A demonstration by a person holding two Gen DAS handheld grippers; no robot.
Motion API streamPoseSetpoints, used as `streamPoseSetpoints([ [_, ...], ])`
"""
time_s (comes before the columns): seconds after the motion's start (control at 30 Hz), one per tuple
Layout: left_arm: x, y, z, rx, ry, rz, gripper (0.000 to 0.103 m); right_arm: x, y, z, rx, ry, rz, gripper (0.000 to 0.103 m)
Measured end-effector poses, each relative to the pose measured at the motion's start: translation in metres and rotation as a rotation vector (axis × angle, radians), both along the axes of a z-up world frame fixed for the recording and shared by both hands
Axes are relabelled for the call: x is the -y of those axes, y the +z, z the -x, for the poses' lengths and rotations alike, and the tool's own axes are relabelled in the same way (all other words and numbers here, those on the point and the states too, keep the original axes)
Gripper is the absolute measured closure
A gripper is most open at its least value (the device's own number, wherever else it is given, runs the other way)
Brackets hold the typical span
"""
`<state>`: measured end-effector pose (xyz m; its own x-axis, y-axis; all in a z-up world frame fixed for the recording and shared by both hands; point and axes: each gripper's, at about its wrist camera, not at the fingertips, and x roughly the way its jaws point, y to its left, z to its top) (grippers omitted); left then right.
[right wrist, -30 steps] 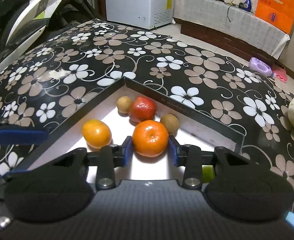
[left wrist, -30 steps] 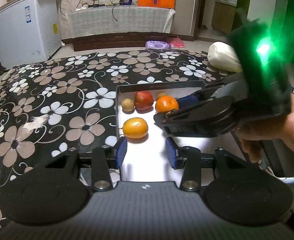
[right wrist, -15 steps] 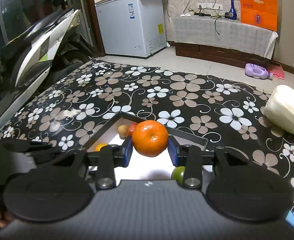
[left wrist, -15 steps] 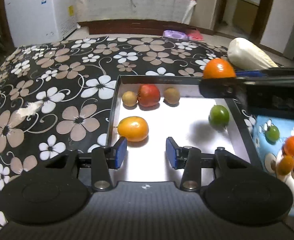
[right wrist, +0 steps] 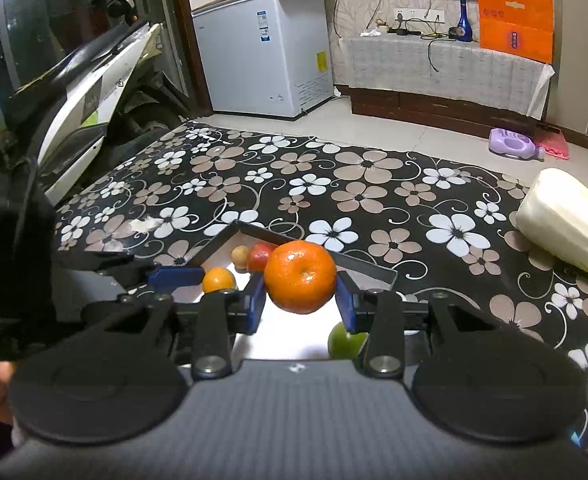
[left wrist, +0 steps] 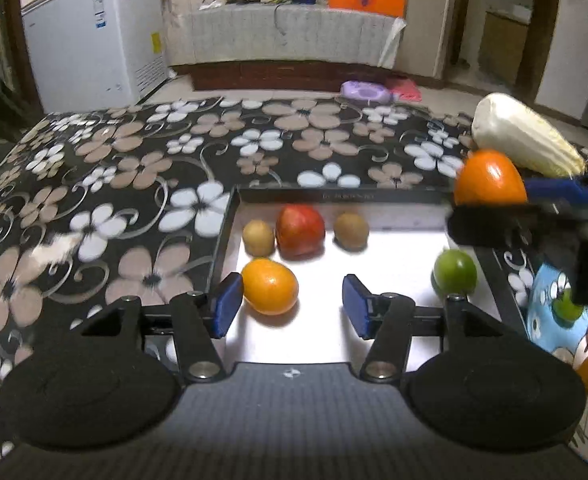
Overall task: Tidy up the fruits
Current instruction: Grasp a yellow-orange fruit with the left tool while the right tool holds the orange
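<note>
Above tray (right wrist: pixel 368 268) | right gripper (right wrist: pixel 300 300) clamps glossy orange (right wrist: pixel 300 276) | left gripper (left wrist: pixel 289 306) opening, empty

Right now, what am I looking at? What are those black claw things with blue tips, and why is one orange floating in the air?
Those claws are grabbing tools. A person holds one in each hand, and each carries a camera looking out along its two fingers, so you get one picture from each tool.

In the right tool's picture, the right gripper squeezes an orange between its blue pads. It isn't floating, it's lifted above the tray.

In the left tool's picture, the left gripper is opening and holds nothing. A second orange sits just beside its left pad. The tray also holds a red fruit, two small brown fruits and a green fruit. The tray rests on a flowered cloth, with a pale cabbage nearby.
</note>
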<state>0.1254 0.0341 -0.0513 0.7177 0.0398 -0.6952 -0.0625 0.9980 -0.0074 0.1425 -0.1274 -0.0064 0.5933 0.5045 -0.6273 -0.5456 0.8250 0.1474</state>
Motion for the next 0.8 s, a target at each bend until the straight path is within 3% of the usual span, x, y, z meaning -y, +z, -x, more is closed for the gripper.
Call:
streamPoseSetpoints([
  [0.13,0.02,-0.011,0.008,-0.017,0.05,-0.104,0.039,0.001,0.001,-0.001,-0.002,0.002,-0.009,0.062],
  [0.23,0.013,-0.01,0.001,-0.022,0.096,-0.054,0.039,0.0,0.001,-0.002,-0.004,-0.003,-0.019,0.062],
  [0.33,0.012,-0.009,-0.008,-0.001,0.095,-0.059,0.04,-0.003,0.001,0.001,0.002,0.013,-0.01,0.062],
  [0.43,0.006,-0.007,-0.014,0.024,0.105,-0.04,0.049,-0.001,0.0,0.001,0.002,0.008,-0.005,0.062],
  [0.53,-0.008,-0.005,-0.019,0.033,0.098,0.006,0.067,0.002,0.0,0.001,0.0,-0.002,-0.001,0.062],
  [0.63,-0.022,-0.003,-0.018,0.029,0.043,0.09,0.067,0.006,0.0,0.0,-0.001,-0.012,-0.004,0.062],
  [0.8,-0.013,-0.003,-0.009,0.024,-0.118,0.127,0.067,0.01,0.002,-0.001,0.0,-0.017,-0.026,0.062],
])
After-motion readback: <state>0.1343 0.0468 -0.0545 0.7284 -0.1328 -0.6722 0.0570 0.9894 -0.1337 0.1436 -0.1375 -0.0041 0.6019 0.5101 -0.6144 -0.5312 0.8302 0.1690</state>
